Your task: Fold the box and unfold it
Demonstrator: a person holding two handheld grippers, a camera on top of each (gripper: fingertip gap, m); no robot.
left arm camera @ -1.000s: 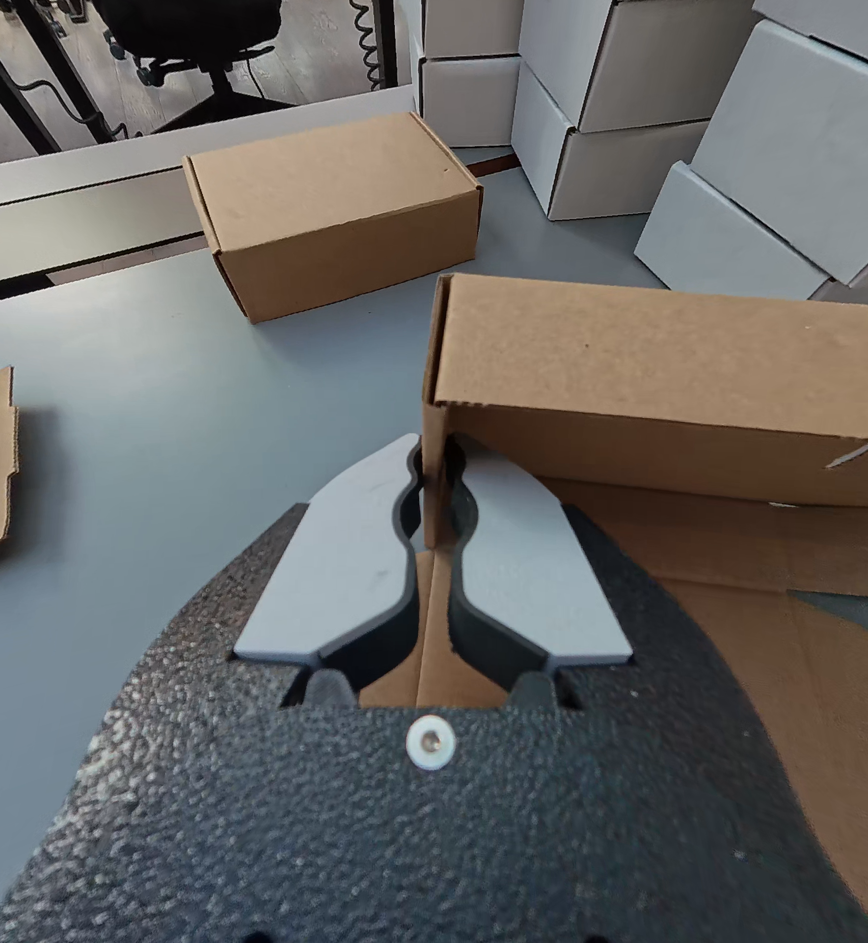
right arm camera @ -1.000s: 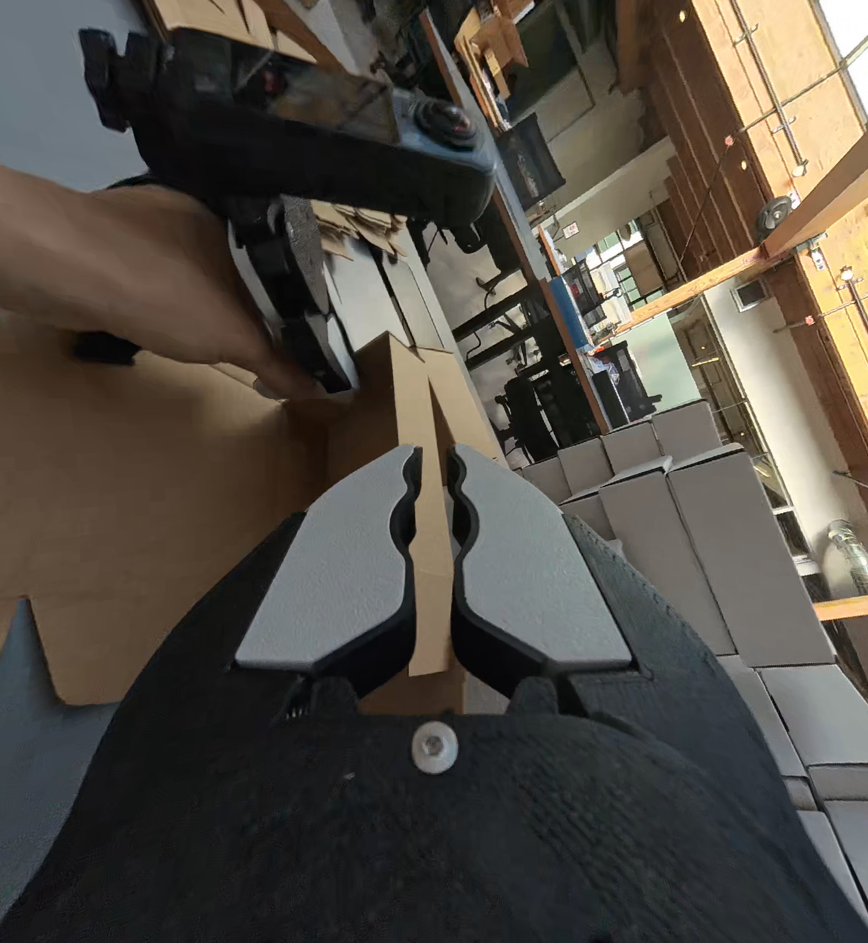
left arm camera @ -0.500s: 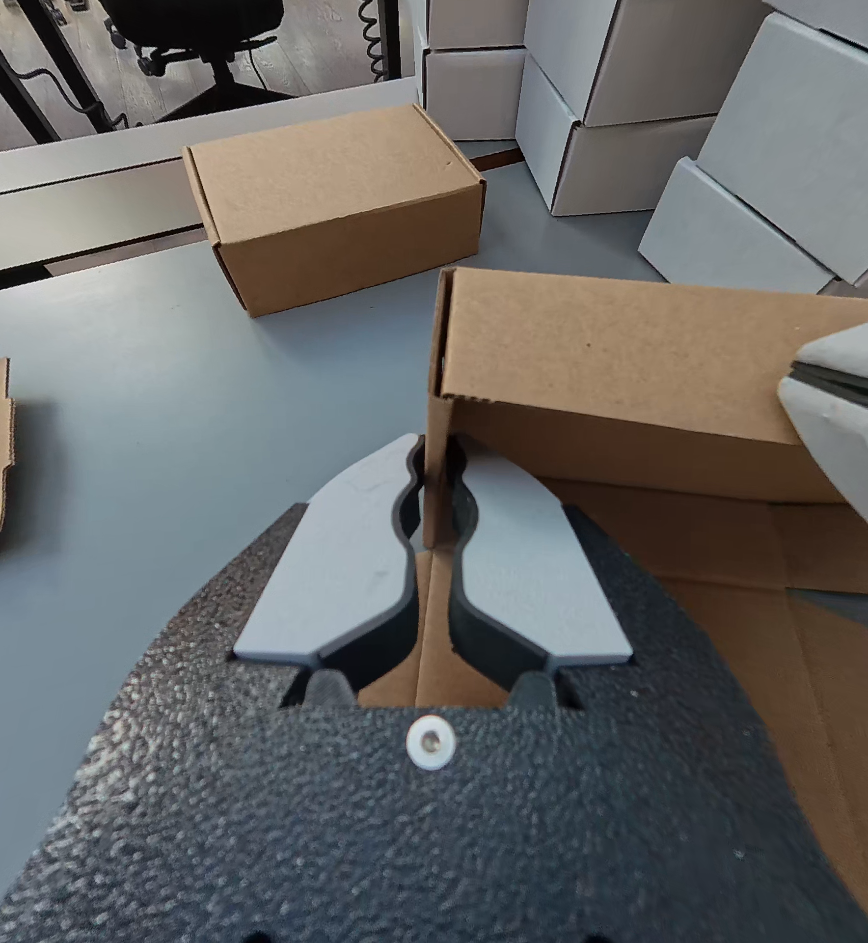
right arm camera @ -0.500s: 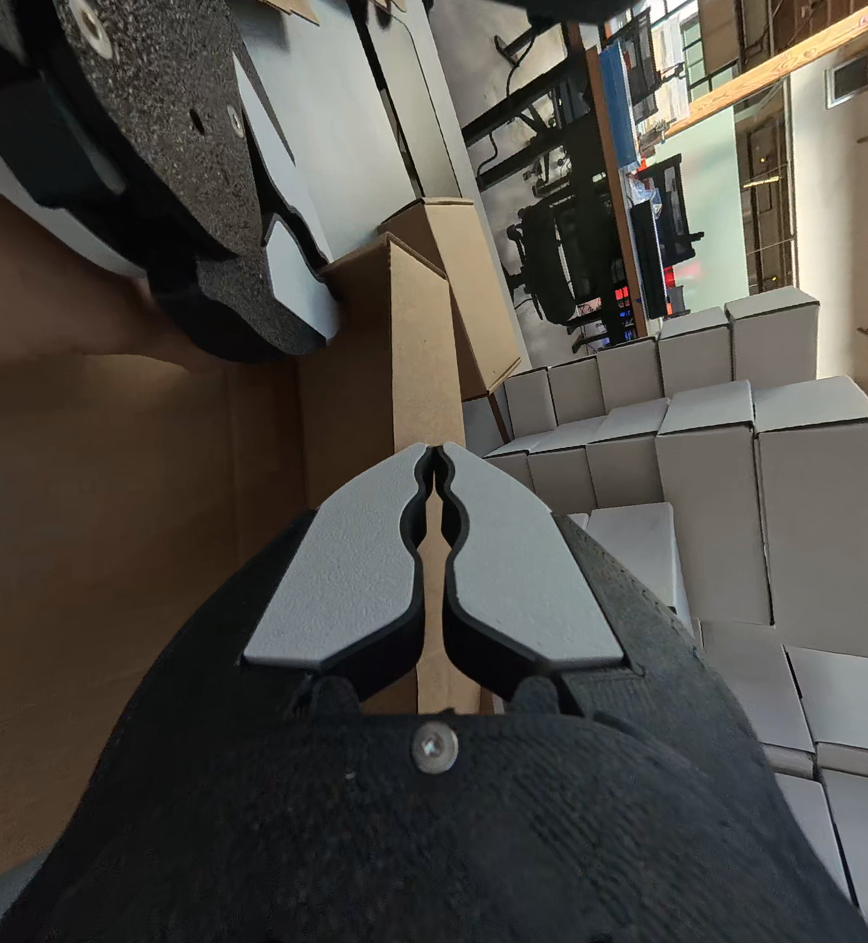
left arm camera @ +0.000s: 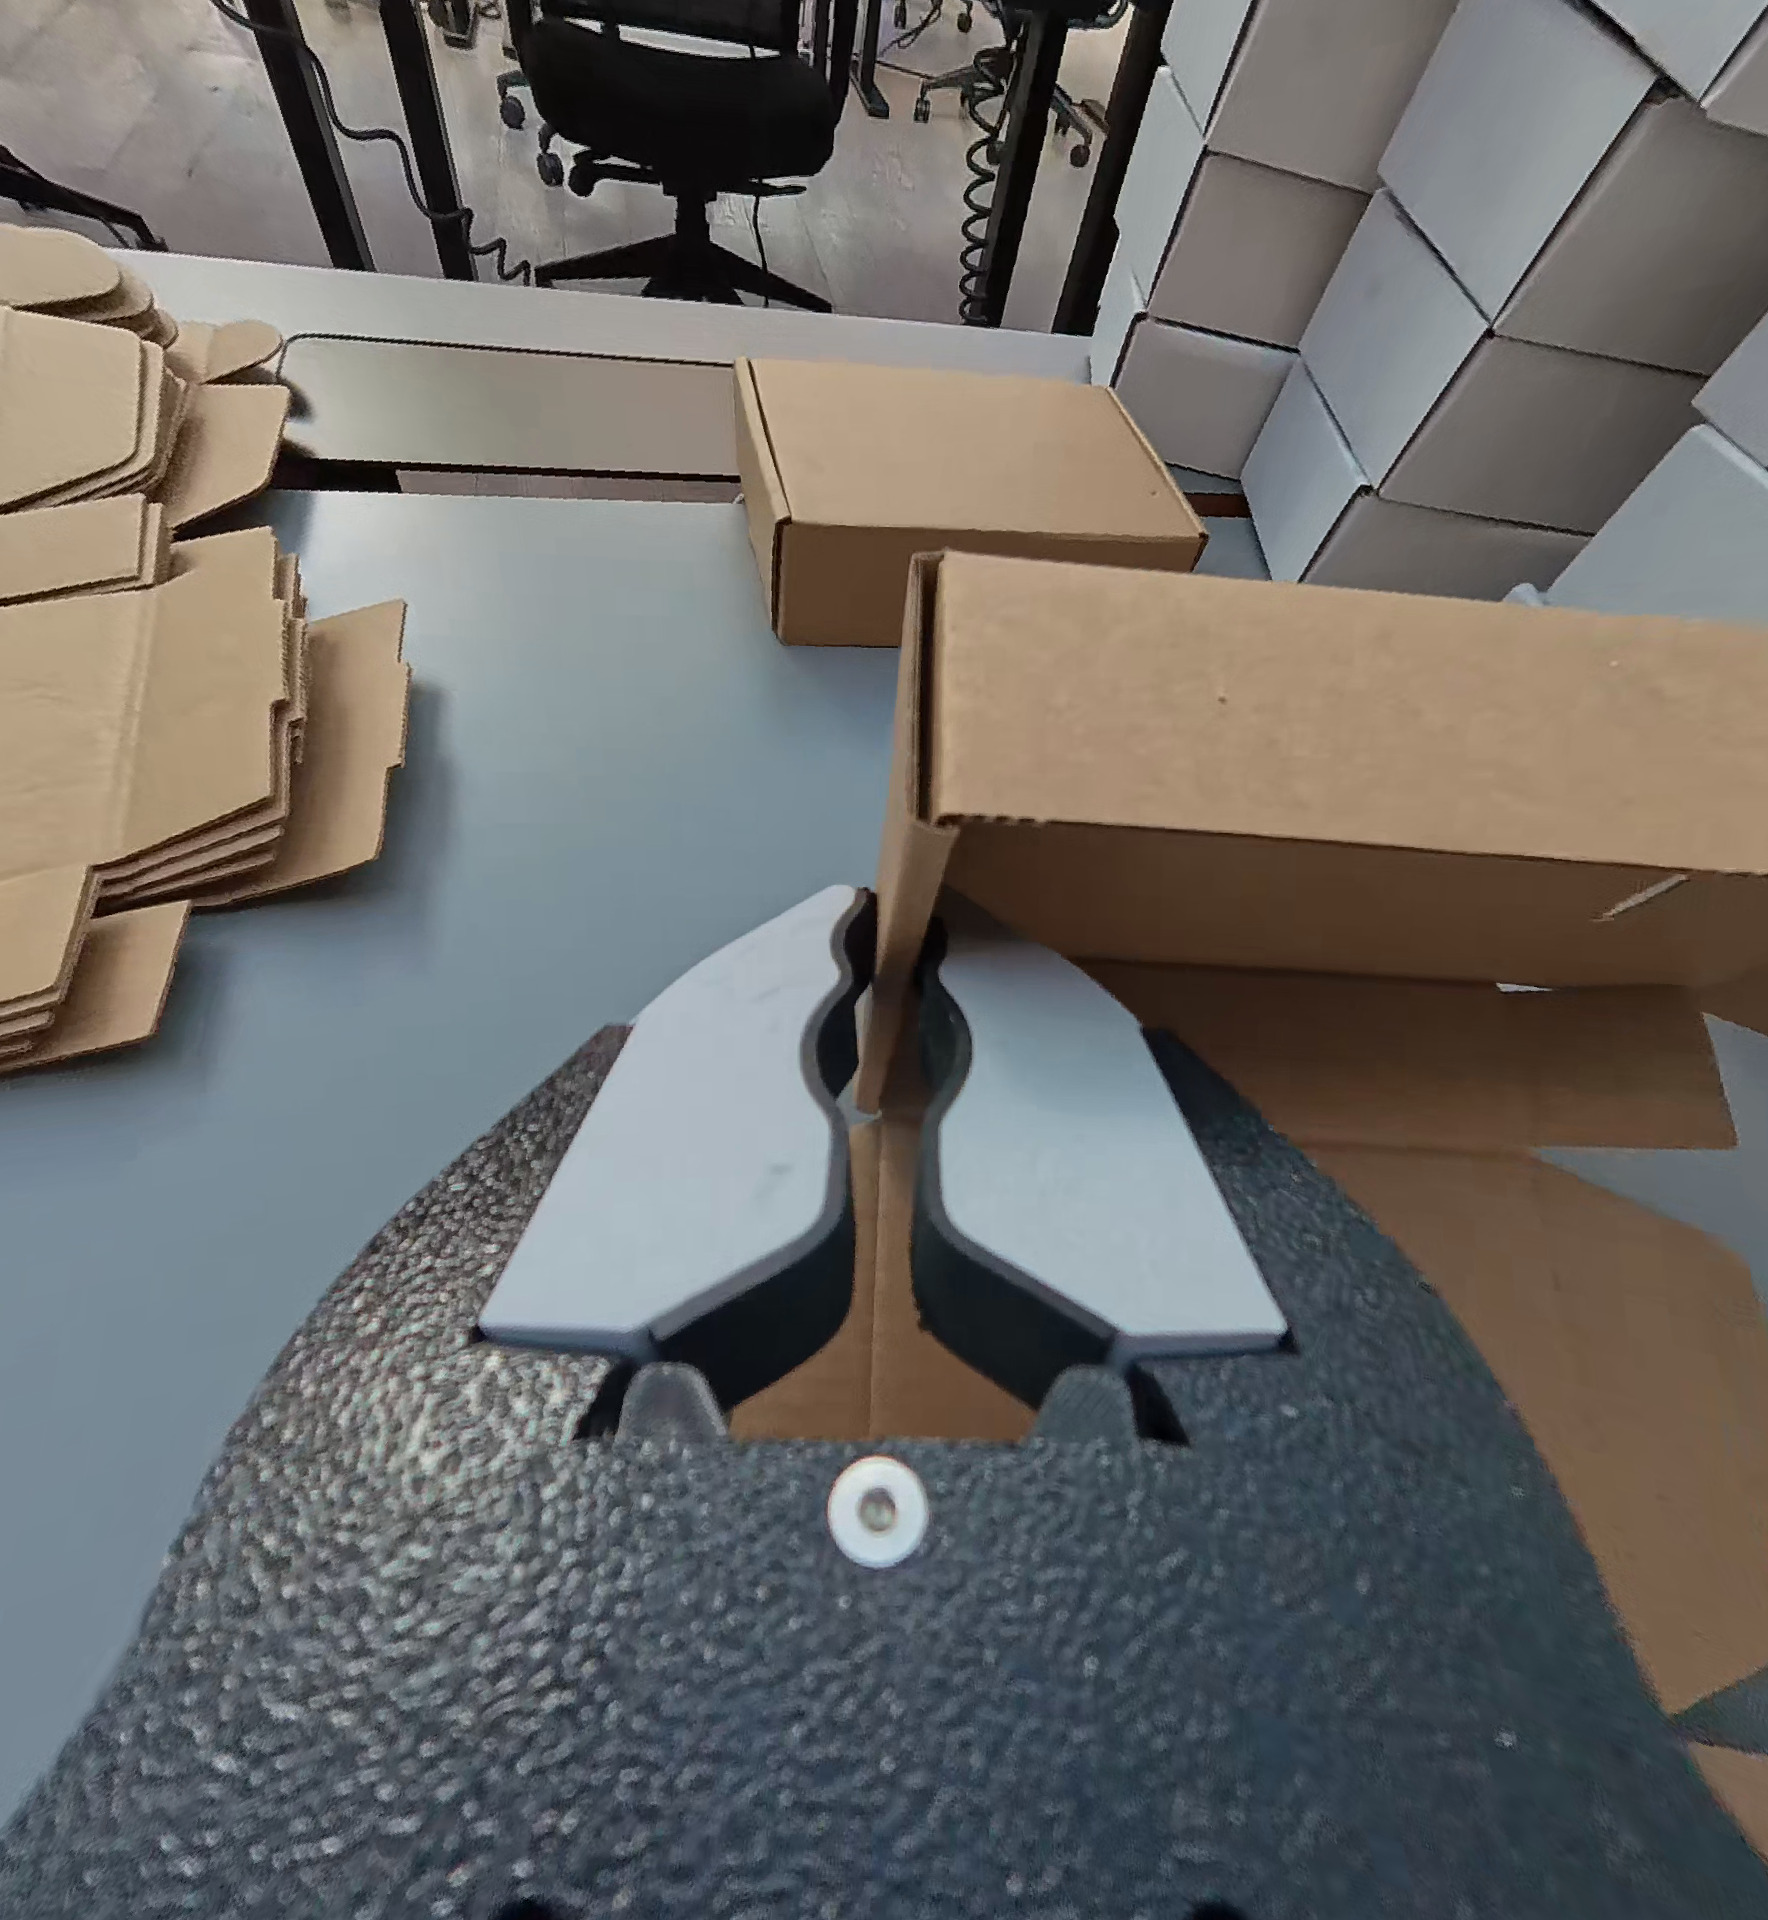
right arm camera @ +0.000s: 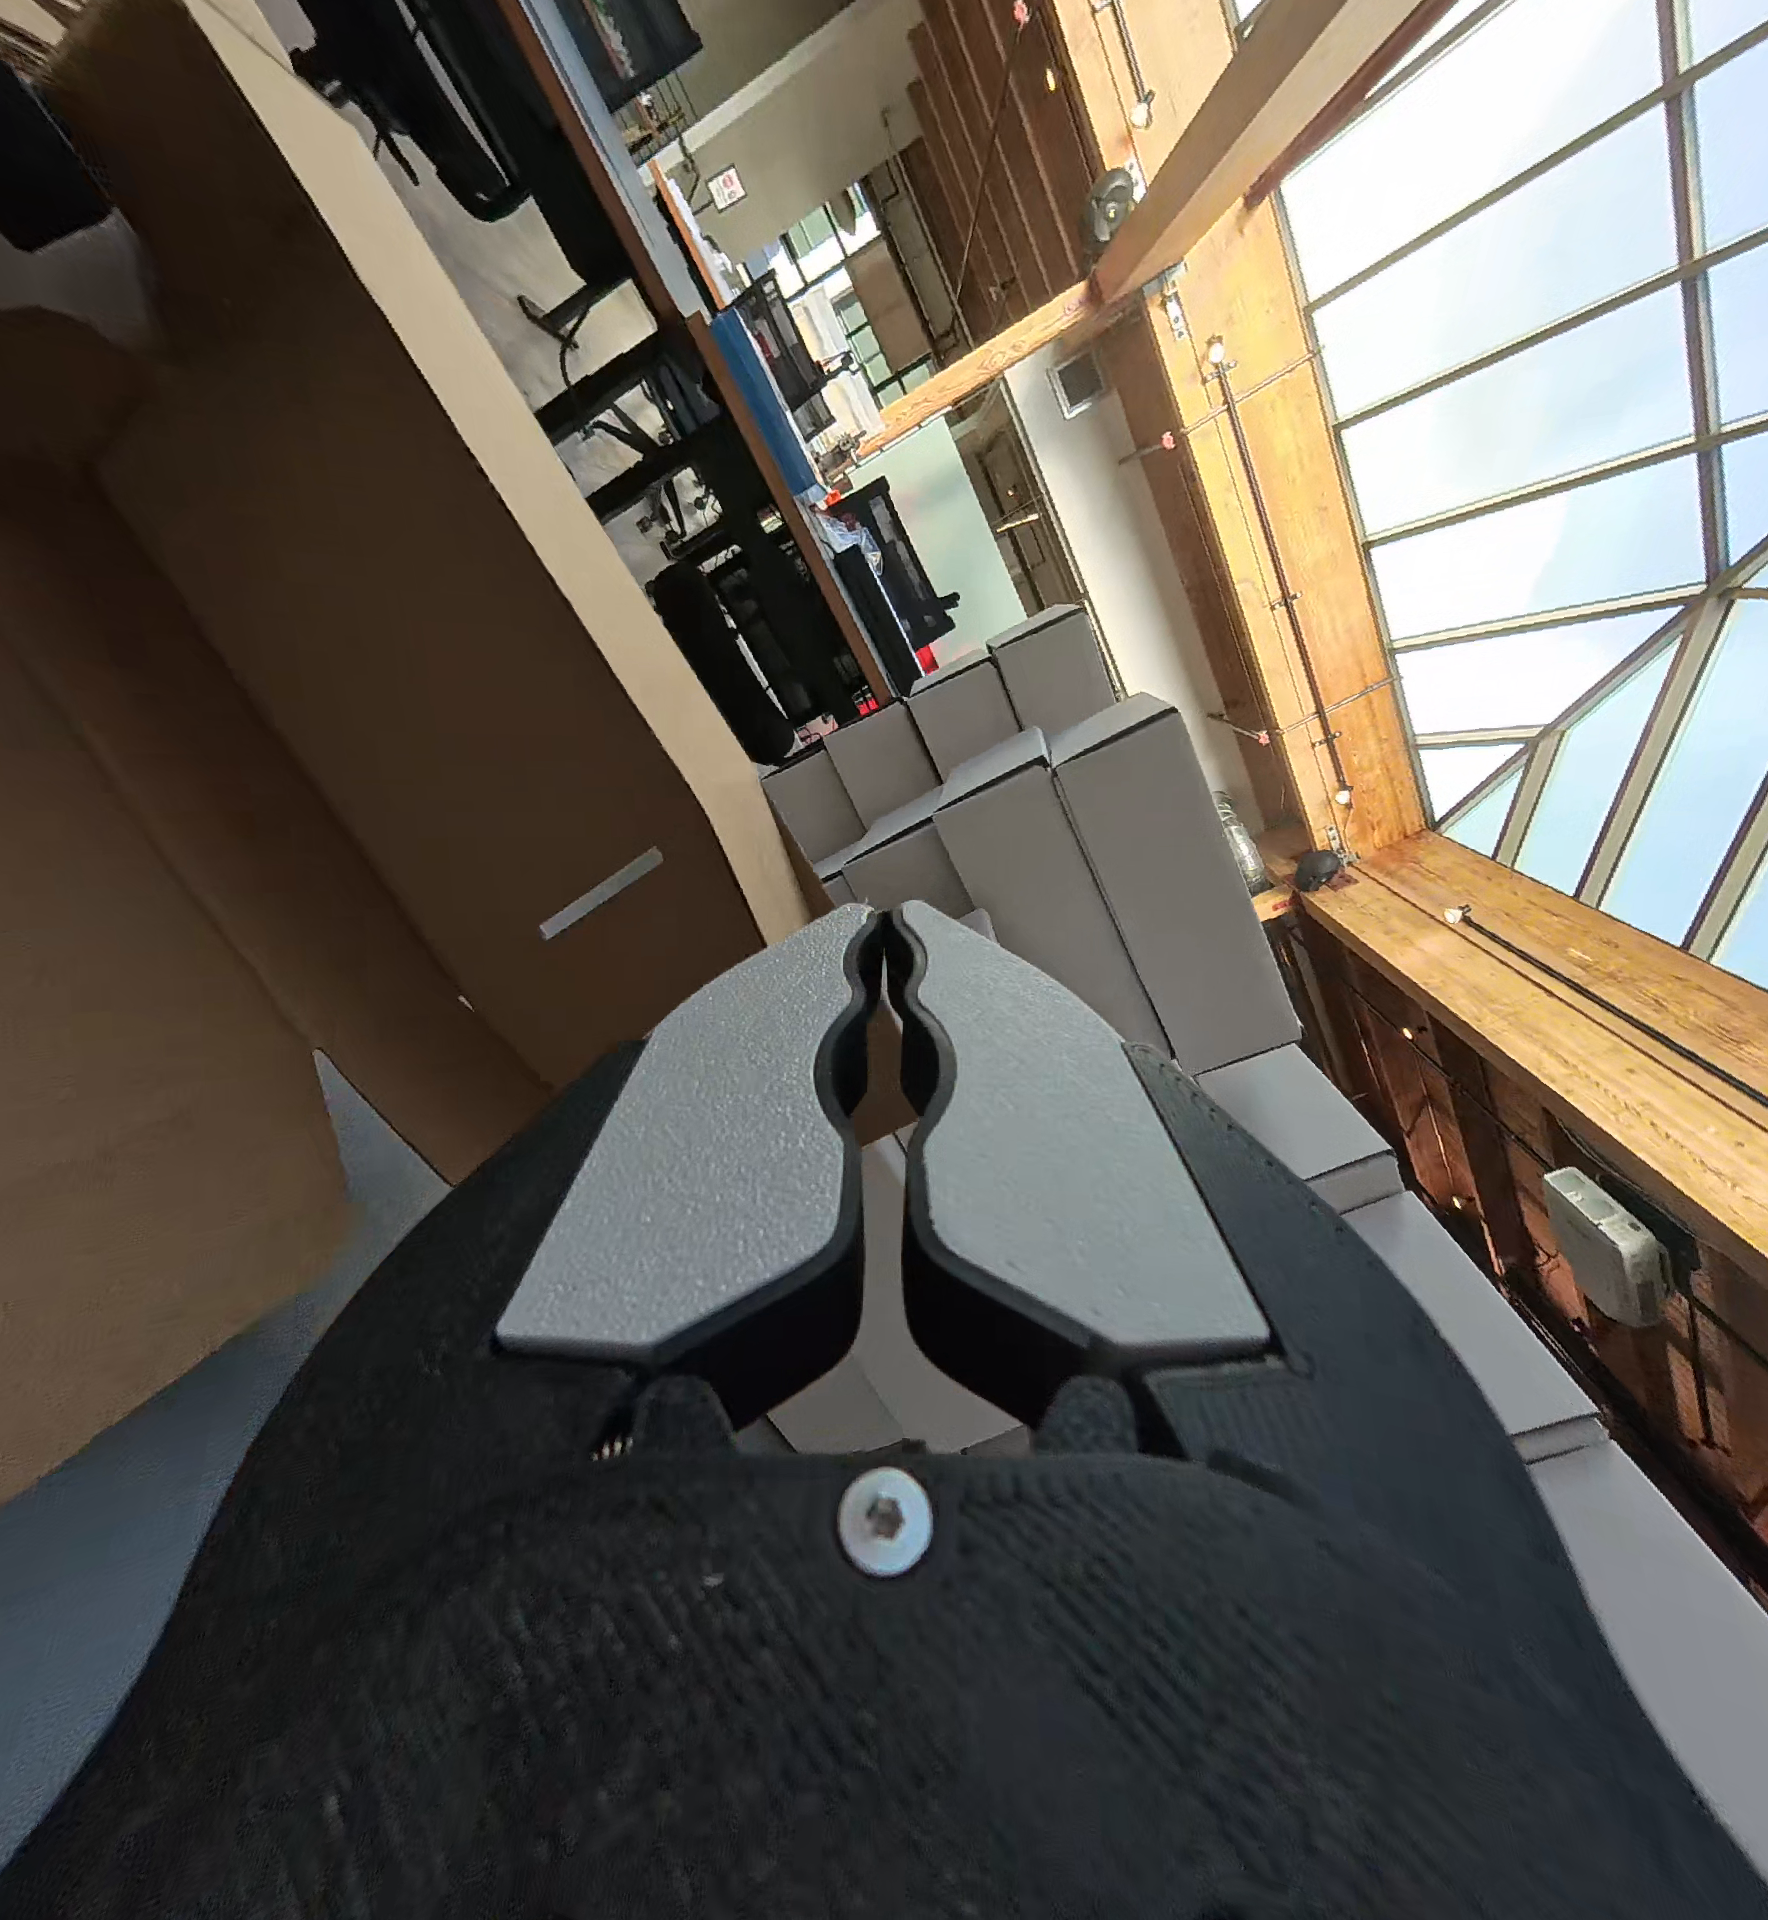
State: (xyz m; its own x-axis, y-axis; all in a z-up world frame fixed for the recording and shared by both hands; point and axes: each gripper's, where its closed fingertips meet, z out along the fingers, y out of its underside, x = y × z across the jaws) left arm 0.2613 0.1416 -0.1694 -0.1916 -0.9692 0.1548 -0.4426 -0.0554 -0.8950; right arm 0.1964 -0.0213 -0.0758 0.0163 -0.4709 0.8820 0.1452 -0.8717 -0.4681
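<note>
On the table (left arm camera: 568, 727), left tool (left arm camera: 895, 935) pinches box (left arm camera: 1379, 727) wall.

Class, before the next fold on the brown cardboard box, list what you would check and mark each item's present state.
1. Left hand-held gripper shut on the half-folded brown cardboard box's upright side flap: ok.
2. Right hand-held gripper holding cardboard: not ok, shut on nothing.
3. Long folded wall standing upright: ok.
4. Grey table left of the box free: ok.
5. Finished closed brown cardboard box apart from the work: ok.
6. Locking tabs seated: cannot tell.
</note>
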